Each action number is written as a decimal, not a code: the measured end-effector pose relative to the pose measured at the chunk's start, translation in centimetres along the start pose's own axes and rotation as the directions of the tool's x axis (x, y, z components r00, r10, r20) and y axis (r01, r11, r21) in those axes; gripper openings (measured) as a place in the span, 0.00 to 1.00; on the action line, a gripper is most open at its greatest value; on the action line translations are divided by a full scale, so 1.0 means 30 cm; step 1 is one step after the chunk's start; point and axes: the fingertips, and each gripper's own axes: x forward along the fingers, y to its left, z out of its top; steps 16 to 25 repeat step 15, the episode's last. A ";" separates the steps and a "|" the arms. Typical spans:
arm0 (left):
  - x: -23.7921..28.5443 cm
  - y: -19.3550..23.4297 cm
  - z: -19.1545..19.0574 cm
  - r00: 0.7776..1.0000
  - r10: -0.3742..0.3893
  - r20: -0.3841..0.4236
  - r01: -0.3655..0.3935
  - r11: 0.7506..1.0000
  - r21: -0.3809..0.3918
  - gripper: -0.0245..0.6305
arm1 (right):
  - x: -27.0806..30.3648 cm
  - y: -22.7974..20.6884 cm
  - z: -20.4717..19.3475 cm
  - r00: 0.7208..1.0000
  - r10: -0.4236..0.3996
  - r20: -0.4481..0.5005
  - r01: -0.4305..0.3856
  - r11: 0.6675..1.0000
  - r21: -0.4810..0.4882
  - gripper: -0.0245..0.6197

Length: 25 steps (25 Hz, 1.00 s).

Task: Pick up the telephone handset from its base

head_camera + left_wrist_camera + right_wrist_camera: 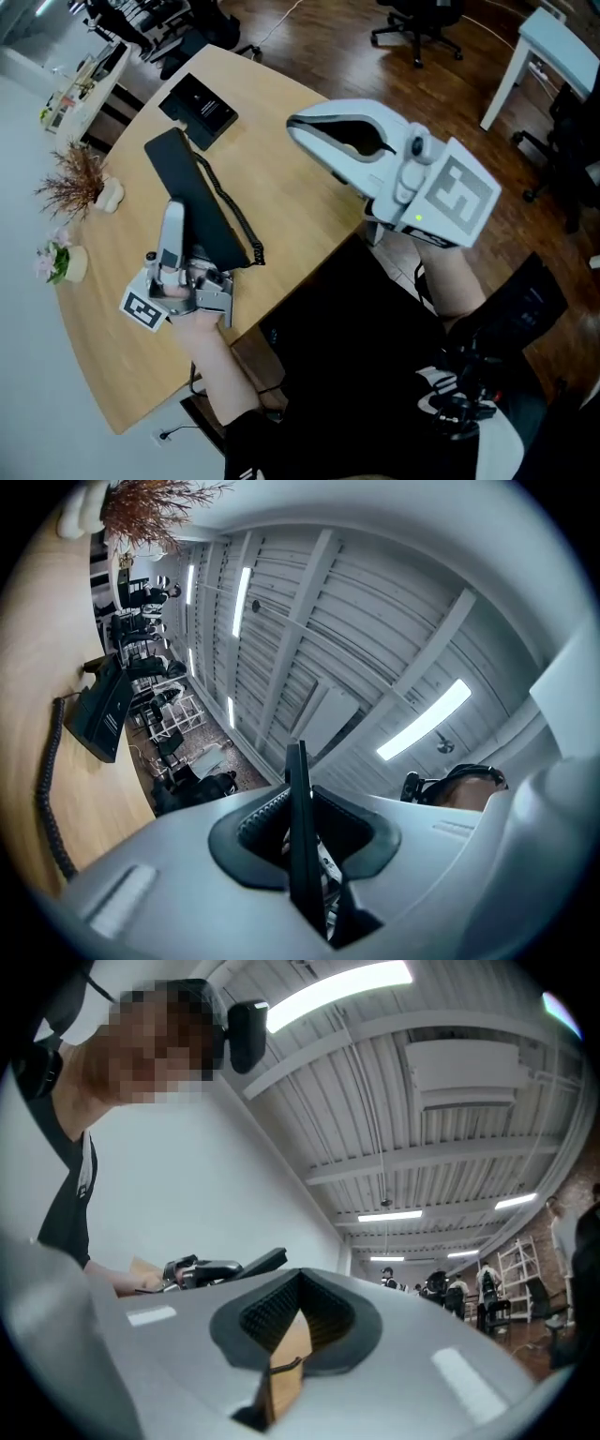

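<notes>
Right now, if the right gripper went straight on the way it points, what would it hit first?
Probably nothing nearby: the right gripper tilts upward, with only wall and ceiling beyond its tips; the handset sits off left.

Head view: the left gripper covers the near end of the handset. The keys on the telephone base are too small to tell. The right gripper hides the hand that carries it; only the forearm shows. Left gripper view: the handset appears only as a thin black edge between the clamped jaws, and the coiled cord passes out of sight behind the gripper's body. Right gripper view: the figures in the far background are too small to tell.
</notes>
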 end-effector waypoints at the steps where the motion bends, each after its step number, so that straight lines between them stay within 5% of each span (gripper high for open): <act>1: 0.007 0.010 -0.001 1.000 0.001 -0.002 -0.001 1.000 0.000 0.16 | -0.011 0.002 0.013 1.000 -0.004 0.005 0.004 1.000 -0.001 0.04; 15: 0.015 0.119 0.022 0.994 0.095 0.047 -0.097 0.994 0.044 0.16 | -0.108 -0.067 0.041 0.999 -0.013 0.032 0.016 0.995 -0.095 0.04; 25: 0.015 0.119 0.022 0.994 0.095 0.047 -0.097 0.994 0.044 0.16 | -0.108 -0.067 0.041 0.999 -0.013 0.032 0.016 0.995 -0.095 0.04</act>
